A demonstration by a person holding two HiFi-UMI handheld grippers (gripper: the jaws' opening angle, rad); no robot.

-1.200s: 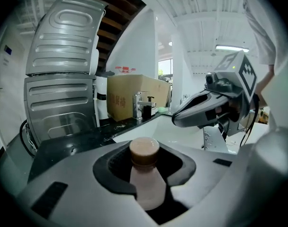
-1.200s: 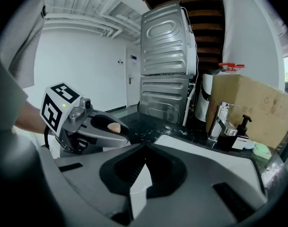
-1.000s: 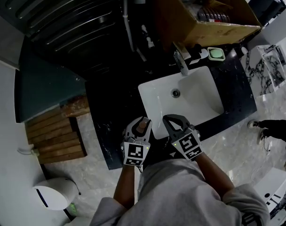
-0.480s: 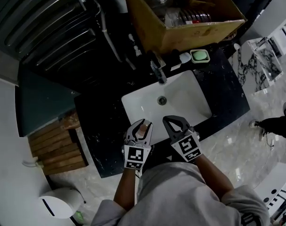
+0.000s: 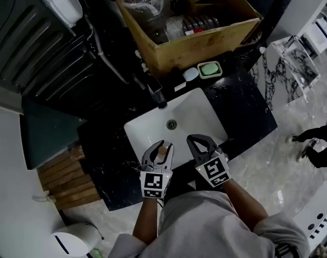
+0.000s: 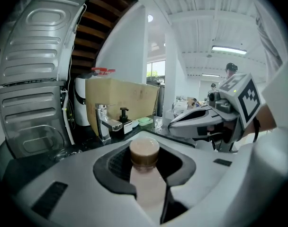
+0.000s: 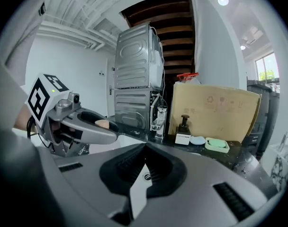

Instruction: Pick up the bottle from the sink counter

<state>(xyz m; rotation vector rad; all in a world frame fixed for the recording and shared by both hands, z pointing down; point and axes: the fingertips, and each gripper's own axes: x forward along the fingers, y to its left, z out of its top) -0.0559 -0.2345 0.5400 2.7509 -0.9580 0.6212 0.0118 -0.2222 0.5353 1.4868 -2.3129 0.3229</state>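
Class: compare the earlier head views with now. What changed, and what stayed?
The view swung: sink and cardboard box slid left and down in frame, so left tool and right tool sit nearer the sink's front middle. Unchanged: bottle clamped in the left tool, right tool empty.

Legible markings: none can be read.

The cardboard box (image 7: 215, 111) carries faint printed symbols on its side, too small to make out. The marker cubes on the left gripper (image 5: 161, 147) and the right gripper (image 5: 201, 141) show black-and-white square patterns only, without letters or numerals.
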